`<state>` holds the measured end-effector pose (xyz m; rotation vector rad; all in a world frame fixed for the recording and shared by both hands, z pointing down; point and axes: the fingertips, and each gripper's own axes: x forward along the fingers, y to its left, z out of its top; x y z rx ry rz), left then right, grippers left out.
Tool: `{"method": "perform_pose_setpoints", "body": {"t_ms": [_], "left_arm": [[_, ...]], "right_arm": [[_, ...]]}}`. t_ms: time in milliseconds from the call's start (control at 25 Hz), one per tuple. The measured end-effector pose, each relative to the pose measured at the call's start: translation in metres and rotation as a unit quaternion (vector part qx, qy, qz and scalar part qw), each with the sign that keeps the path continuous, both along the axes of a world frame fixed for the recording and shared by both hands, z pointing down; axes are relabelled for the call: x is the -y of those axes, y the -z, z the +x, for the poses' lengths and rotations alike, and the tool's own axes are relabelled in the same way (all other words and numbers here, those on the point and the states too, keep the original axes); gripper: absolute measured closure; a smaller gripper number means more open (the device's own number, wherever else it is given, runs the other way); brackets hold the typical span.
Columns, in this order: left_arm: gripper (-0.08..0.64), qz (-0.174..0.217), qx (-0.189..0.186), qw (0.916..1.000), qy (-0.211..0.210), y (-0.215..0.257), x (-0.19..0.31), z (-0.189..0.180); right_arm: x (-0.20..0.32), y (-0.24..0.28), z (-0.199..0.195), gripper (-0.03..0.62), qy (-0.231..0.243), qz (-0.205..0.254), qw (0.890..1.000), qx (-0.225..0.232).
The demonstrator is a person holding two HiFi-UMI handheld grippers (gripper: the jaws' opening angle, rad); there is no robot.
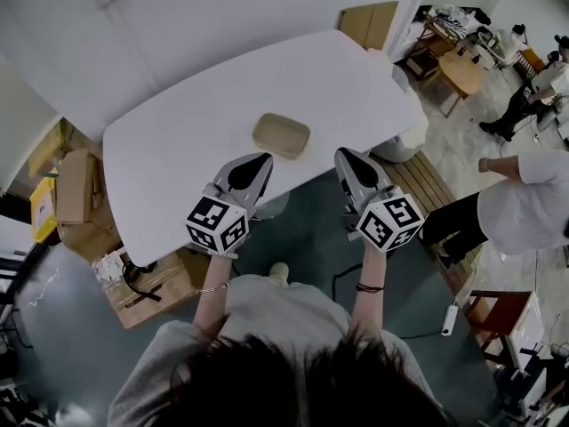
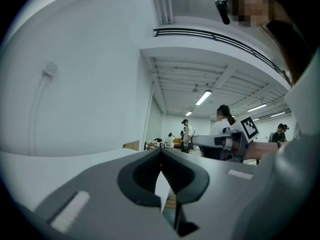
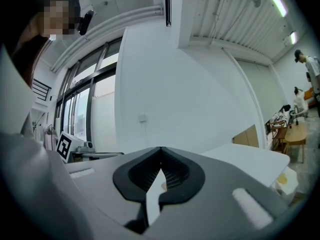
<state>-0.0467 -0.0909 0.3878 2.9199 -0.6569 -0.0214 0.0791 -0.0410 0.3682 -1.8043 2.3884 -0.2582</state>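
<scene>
Just ahead, tan tray (image 1: 281, 135) between left gripper (image 1: 263, 157), right gripper (image 1: 341, 153), untouched

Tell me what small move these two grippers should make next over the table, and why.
Probably open the left gripper and ease it forward to the tan tray. Both it and the right gripper hover at the near edge of the white table, jaws together with nothing between them, while the tray lies untouched just beyond their tips, seemingly nearer the left one.
</scene>
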Motion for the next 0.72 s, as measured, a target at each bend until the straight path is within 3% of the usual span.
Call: {"method": "perform_pose_setpoints", "body": {"t_ms": [440, 720], "left_arm": [[0.565, -0.018, 0.001, 0.9997, 0.018, -0.011, 0.035, 0.009], [0.565, -0.041, 0.004, 0.9975, 0.057, -0.024, 0.067, 0.027]], "right_arm": [[0.038, -0.012, 0.015, 0.580, 0.010, -0.012, 1.000, 0.012], [0.080, -0.022, 0.035, 0.580, 0.052, -0.032, 0.998, 0.016]]}}
